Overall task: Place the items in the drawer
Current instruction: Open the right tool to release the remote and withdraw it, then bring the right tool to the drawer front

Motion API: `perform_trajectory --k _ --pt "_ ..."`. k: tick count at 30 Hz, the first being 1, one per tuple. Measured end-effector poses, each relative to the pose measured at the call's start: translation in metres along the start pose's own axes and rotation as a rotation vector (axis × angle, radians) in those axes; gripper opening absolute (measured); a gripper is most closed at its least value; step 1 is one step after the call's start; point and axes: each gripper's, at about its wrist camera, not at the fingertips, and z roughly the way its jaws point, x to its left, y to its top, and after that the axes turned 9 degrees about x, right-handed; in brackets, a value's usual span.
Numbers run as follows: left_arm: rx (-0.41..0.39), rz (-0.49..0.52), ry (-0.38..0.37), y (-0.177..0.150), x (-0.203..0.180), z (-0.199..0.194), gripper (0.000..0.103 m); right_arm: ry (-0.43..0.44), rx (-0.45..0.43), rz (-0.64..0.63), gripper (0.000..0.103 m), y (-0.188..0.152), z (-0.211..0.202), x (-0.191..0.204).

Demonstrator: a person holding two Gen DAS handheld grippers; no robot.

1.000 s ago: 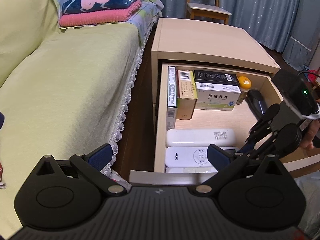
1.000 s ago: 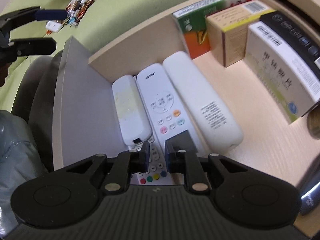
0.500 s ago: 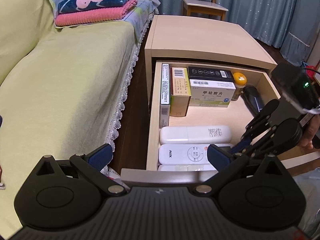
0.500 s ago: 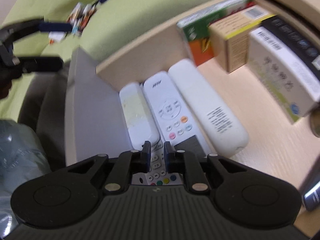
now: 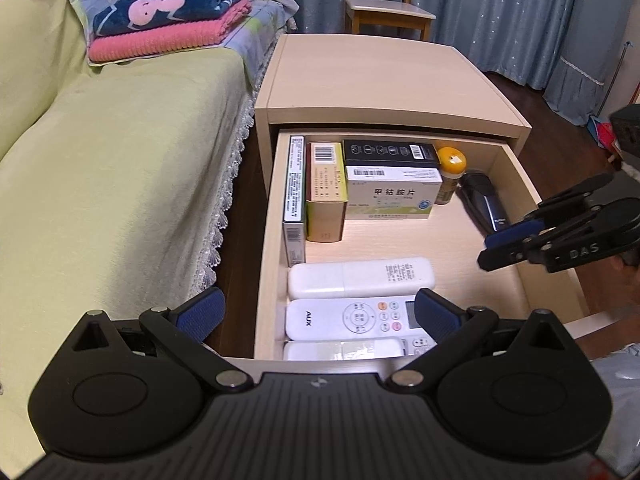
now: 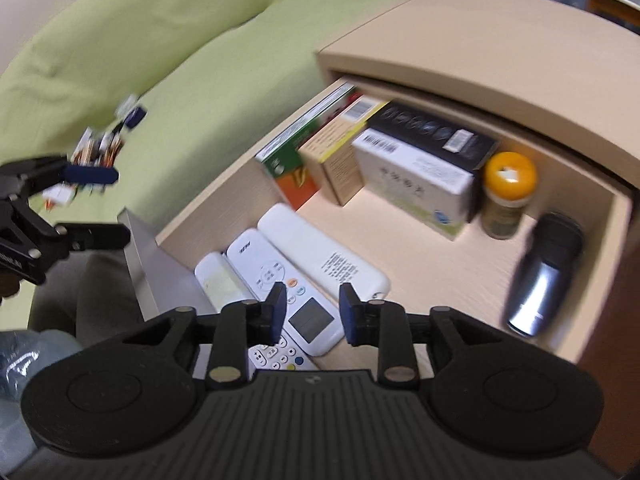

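The nightstand drawer (image 5: 272, 240) stands open. In its front part lie several white remotes, among them the AUX remote (image 5: 348, 318) (image 6: 276, 276) and a plain one (image 5: 360, 278) (image 6: 320, 256). Behind them stand medicine boxes (image 5: 392, 196) (image 6: 412, 168), a yellow-capped bottle (image 5: 451, 160) (image 6: 508, 184) and a black shaver (image 5: 484, 204) (image 6: 544, 272). My left gripper (image 5: 318, 312) is open wide above the drawer front, holding nothing. My right gripper (image 6: 312, 314) (image 5: 502, 246) hovers above the drawer's right side, open with nothing between its fingers.
A bed with a green sheet (image 5: 100, 160) runs along the drawer's left, with folded blankets (image 5: 168, 20) at its far end and small cables (image 6: 100, 148) lying on it. Behind the nightstand top (image 5: 380, 80) stand a chair (image 5: 388, 12) and curtains.
My right gripper has risen and pulled back from the remotes, and its fingers have spread apart. The left gripper has shifted slightly and stays open.
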Motion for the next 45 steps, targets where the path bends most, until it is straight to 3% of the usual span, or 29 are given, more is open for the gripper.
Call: perform_trajectory --k 4,9,14,20,24,30,35,45 --pt "-0.003 -0.006 -0.004 0.0 -0.006 -0.004 0.101 -0.036 -0.046 0.034 0.042 -0.014 -0.016 0.005" --pt "-0.001 -0.008 0.006 0.0 -0.014 -0.007 0.101 -0.069 -0.089 0.064 0.044 -0.03 -0.034 0.008" --pt "0.022 -0.016 0.025 0.001 -0.019 -0.005 0.101 -0.103 -0.15 0.084 0.053 -0.047 -0.052 0.011" --pt "0.023 -0.015 -0.031 -0.003 -0.014 -0.011 0.101 -0.148 -0.265 0.113 0.056 -0.075 -0.078 0.015" --pt "0.004 0.024 -0.028 -0.013 -0.006 -0.018 0.101 -0.211 -0.305 0.1 0.063 -0.096 -0.089 0.02" --pt "-0.015 0.142 0.011 -0.033 0.002 -0.026 0.101 -0.25 -0.278 0.084 0.07 -0.128 -0.103 0.021" --pt "0.004 0.227 0.017 -0.046 0.009 -0.019 0.101 -0.23 -0.213 0.08 0.07 -0.152 -0.108 0.013" --pt "0.085 0.182 -0.011 -0.05 0.04 0.016 0.098 -0.247 -0.084 0.101 0.069 -0.168 -0.083 0.003"
